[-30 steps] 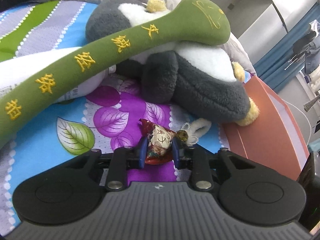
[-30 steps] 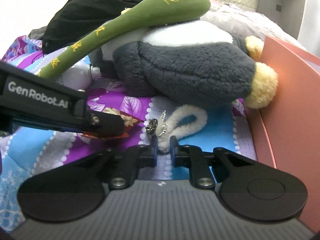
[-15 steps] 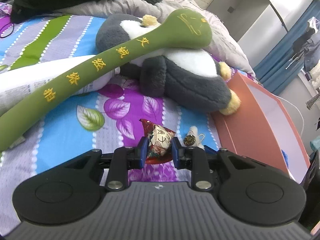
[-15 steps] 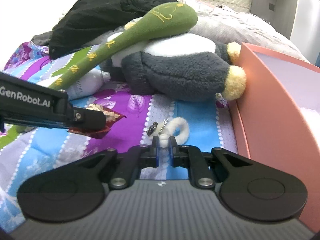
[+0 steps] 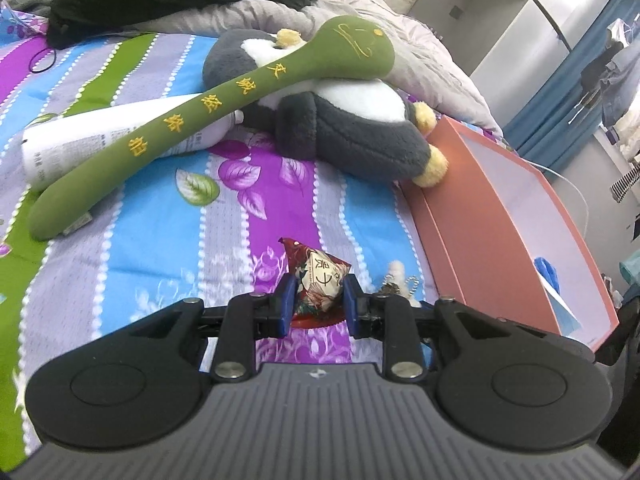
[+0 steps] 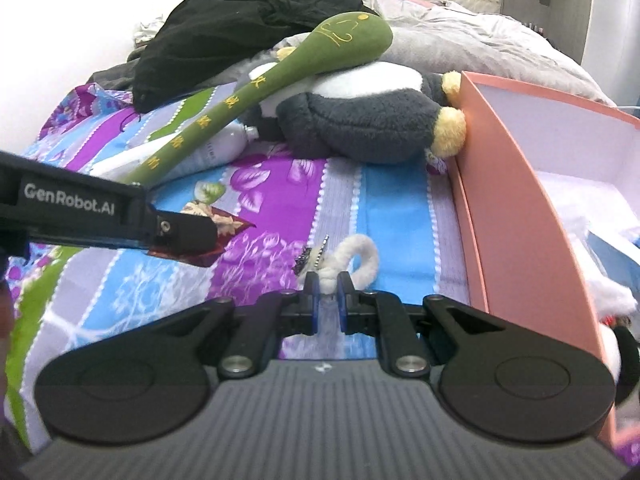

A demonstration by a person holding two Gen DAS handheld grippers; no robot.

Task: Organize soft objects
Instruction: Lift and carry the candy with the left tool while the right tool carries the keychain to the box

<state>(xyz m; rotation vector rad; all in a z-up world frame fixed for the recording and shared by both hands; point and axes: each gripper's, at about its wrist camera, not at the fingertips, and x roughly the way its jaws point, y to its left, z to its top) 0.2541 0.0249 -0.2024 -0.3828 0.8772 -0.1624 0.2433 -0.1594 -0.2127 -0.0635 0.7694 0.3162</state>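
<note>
Two handheld grippers point forward and steeply down over a bed covered by a striped floral sheet (image 5: 168,236), side by side, each holding something small.

The left gripper (image 5: 318,300) has its blue pads pressed against the sides of a small pyramid-shaped pouch (image 5: 320,284), red and cream with printed characters. The pouch sits between the fingertips, with its pointed red corner sticking out ahead of them. In the right wrist view the same gripper (image 6: 188,236) enters from the left as a black bar, the pouch's patterned edge (image 6: 230,226) showing at its tip.

The right gripper (image 6: 325,294) has its jaws nearly together, pinching the knotted base of a white fluffy loop keychain (image 6: 358,258). The loop curls up and to the right beyond the fingertips, and a small metal charm (image 6: 312,258) hangs at its left.

Further up the bed, well ahead of both grippers, a grey and white penguin plush (image 5: 352,128) lies on its side, its yellow feet touching the wall of an open salmon-pink box (image 5: 480,232). A long green plush stick (image 5: 224,120) with yellow embroidered characters rests across the penguin and over a white tube (image 5: 92,144). A black garment (image 6: 240,32) and a grey quilt (image 6: 460,36) are piled behind. The box stands just to the right of both grippers.
</note>
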